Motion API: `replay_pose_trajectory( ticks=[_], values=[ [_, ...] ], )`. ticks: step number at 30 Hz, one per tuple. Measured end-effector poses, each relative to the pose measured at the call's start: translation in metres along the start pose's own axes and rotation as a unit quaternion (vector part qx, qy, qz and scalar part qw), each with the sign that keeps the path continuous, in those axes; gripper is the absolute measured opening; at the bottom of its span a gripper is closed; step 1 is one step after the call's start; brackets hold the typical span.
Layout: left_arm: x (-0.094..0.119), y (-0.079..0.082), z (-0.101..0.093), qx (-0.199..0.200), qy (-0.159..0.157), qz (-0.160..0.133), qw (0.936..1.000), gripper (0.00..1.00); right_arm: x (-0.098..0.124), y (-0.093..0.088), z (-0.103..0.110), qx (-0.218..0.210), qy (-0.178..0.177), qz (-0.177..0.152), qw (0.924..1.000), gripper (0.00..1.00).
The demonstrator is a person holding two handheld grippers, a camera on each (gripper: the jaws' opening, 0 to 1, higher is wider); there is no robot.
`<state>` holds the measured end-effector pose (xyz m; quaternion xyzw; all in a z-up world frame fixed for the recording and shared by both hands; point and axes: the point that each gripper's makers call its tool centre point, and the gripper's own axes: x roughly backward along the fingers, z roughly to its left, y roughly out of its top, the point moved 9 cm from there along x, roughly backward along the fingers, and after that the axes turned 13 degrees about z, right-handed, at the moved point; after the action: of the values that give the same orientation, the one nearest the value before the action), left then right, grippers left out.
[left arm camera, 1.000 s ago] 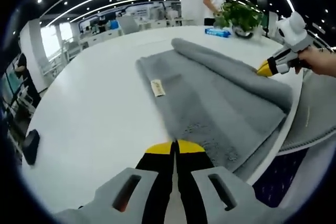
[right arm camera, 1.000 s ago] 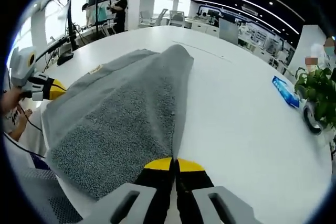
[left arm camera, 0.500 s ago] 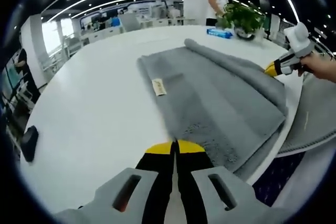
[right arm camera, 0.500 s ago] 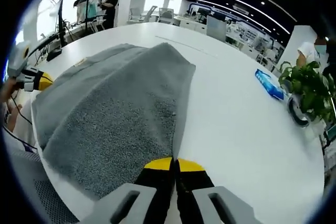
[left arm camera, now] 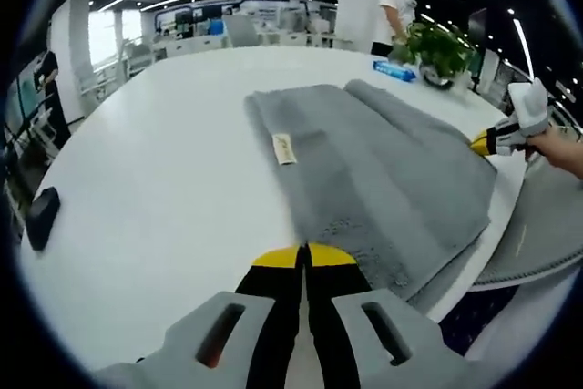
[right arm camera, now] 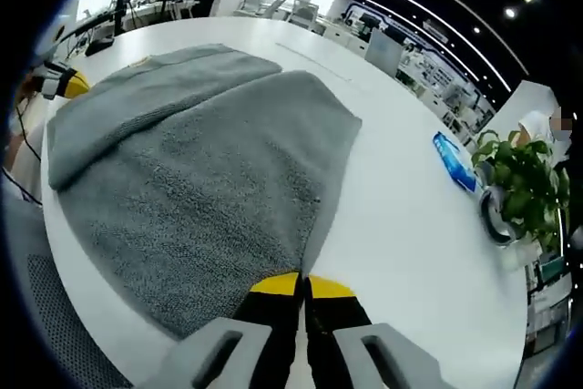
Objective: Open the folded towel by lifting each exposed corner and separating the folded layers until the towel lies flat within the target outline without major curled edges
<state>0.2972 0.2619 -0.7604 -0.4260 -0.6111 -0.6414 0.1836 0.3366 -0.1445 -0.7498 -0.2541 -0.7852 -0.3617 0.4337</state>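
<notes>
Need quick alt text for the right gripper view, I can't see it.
A grey towel, partly unfolded, lies on a white table, one edge pinched in the shut right hand-held gripper. A blue packet and potted plant sit beyond.

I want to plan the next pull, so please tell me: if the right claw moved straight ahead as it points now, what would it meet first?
Most likely the grey terry towel: the right claw is shut on its edge, and the raised fold lies directly ahead. Beyond it is the white round table.
</notes>
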Motion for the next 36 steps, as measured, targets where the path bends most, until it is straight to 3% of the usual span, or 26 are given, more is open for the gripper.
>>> replay_pose_trajectory(
  ticks=[2,9,24,36],
  values=[
    [0.0,0.0,0.0,0.006,0.0,0.0,1.0,0.0,-0.001,0.0,-0.001,0.0,0.001,0.001,1.0,0.0],
    [0.002,0.0,0.004,-0.026,0.028,0.005,0.9993,0.0,-0.001,-0.004,-0.006,-0.011,0.0,0.009,0.9999,0.0],
    [0.007,-0.004,0.017,-0.01,0.046,0.004,0.9989,0.0,-0.002,-0.007,-0.014,-0.031,0.005,0.018,0.9994,0.0],
    [0.013,-0.003,0.03,0.006,0.065,0.026,0.9976,0.0,-0.003,-0.016,-0.027,-0.047,0.002,0.037,0.9982,0.0]
  ],
)
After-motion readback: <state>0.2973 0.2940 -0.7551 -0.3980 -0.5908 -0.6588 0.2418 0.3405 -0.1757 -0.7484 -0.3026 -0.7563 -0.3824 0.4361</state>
